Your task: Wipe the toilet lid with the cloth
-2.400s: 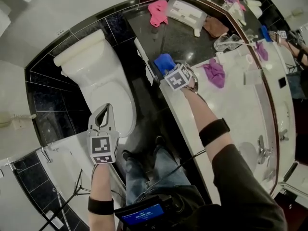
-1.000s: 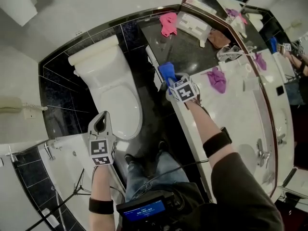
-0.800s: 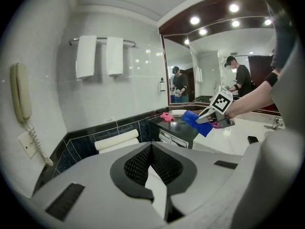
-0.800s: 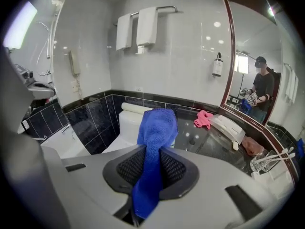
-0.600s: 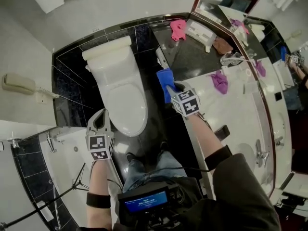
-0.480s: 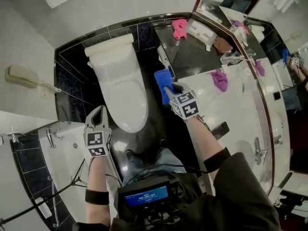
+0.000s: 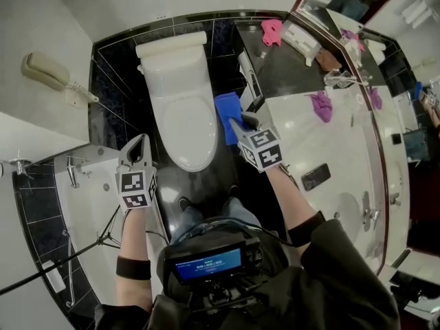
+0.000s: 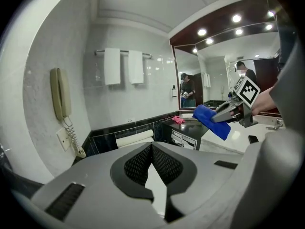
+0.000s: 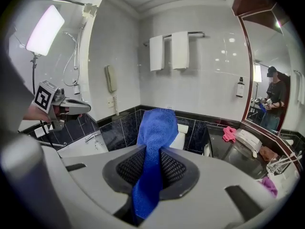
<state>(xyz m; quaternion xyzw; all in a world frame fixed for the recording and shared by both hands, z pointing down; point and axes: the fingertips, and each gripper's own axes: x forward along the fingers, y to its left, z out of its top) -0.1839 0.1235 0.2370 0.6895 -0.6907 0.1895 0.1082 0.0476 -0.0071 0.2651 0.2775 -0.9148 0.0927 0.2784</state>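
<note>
Grey left hand-held gripper (image 7: 141,139) (black-white marker cube); black wristband (image 7: 132,267), jeans (image 7: 196,218).

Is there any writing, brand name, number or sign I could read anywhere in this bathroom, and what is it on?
No text here is legible.
Screen on the chest-worn device: pale lines on blue, too small to read.
Left marker cube and right marker cube: black-and-white square patterns, no letters.
Wall bottle by the mirror: label too blurred to read.

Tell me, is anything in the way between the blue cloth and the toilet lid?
Nothing visible is. The blue cloth, pinched in the right claw, hangs just beside the closed toilet lid, with nothing between them.
</note>
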